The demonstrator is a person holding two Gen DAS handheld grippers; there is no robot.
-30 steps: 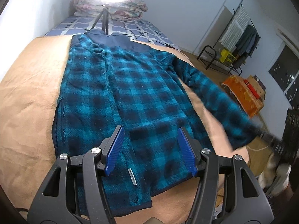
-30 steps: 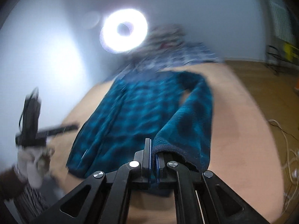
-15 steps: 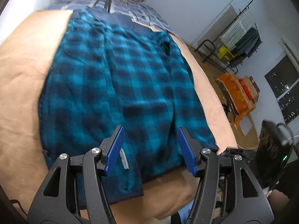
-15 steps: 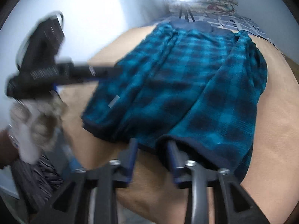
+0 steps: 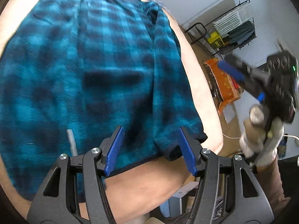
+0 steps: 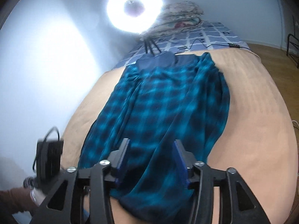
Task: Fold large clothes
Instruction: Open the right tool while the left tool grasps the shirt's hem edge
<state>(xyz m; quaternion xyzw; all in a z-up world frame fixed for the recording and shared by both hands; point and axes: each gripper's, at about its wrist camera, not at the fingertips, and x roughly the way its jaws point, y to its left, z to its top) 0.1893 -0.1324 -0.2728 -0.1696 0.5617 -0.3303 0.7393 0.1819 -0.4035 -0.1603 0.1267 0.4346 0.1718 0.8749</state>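
Across the tan bed cover (image 6: 261, 102) lies the blue plaid garment (image 6: 168, 100), collar toward the ring light (image 6: 134, 6) and one sleeve folded in along its side. The left gripper (image 5: 150, 150) hangs over the hem nearest the bed's foot with fingers apart and gripping nothing, while the right gripper (image 6: 152, 160) is opening, cloth lying slack between its pads. To do this step well, I would let that sleeve settle flat first, then pinch both hem corners evenly before lifting toward the collar.

Ring light (image 6: 134, 9) glares against white wall; drying rack (image 5: 236, 31) on wooden floor.
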